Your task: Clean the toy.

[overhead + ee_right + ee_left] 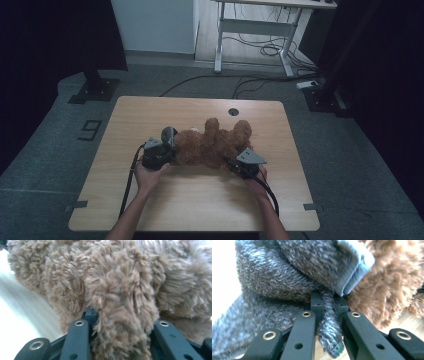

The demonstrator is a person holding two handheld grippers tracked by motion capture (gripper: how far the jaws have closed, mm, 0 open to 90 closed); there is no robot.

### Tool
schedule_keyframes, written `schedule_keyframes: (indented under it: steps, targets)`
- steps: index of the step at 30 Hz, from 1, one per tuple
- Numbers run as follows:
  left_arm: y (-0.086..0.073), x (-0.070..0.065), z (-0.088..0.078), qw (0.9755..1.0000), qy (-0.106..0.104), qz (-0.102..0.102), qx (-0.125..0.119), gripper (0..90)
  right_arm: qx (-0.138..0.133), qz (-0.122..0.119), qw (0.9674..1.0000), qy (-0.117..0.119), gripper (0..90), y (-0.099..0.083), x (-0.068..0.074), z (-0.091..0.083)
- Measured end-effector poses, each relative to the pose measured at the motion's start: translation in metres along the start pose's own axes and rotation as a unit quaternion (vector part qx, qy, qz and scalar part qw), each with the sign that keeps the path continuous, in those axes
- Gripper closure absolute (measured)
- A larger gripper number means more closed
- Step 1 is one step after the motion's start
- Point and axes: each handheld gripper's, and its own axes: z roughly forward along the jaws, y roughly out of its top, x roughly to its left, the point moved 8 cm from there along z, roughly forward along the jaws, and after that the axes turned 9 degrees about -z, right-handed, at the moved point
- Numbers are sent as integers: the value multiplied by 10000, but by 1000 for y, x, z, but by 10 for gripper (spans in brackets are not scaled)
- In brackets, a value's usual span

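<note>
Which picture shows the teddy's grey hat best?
The left gripper view: the grey hat is close up, its fuzzy knit and pale band clear, a fold pinched in the left gripper. The high view shows it as a small grey patch. The right gripper view shows brown fur.

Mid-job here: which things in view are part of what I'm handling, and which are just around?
In the job:
teddy bear
grey knitted hat
left gripper, shut on the hat
right gripper, clamped on the bear's fur

Just around:
table
desk frame
floor cables
</note>
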Motion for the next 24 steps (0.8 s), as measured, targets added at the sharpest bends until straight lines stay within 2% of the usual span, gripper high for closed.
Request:
schedule_keyframes:
  steps: [4, 7, 10, 13, 15, 18, 20, 22, 24]
  targets:
    - [-6, 3, -13, 9999, -98, -101, -32, 812, 99, 5, 9997, 225, 607, -10, 8, -9]
    - [6, 0, -39, 9991, -184, -172, -332, 807, 235, -192, 9988, 392, 584, -19, 16, -19]
    - [26, -17, -60, 9980, -206, 57, -600, 808, 291, -214, 9984, 444, 568, -24, 20, -27]
    - [47, -45, -70, 9953, -242, 451, -817, 805, 279, -174, 9985, 445, 568, -28, 21, -30]
    - [59, -66, -69, 9935, -347, 676, -850, 805, 268, -164, 9985, 451, 569, -29, 21, -31]
    - [68, -90, -58, 9920, -447, 870, -802, 805, 287, -294, 9982, 430, 571, -29, 24, -32]
    - [69, -100, -46, 9917, -464, 987, -674, 805, 296, -370, 9979, 434, 571, -28, 26, -32]
    - [66, -112, -31, 9917, -553, 1073, -444, 805, 309, -362, 9979, 447, 571, -29, 26, -32]
    - [58, -120, -13, 9912, -531, 1197, -172, 801, 298, -371, 9979, 441, 571, -29, 25, -33]
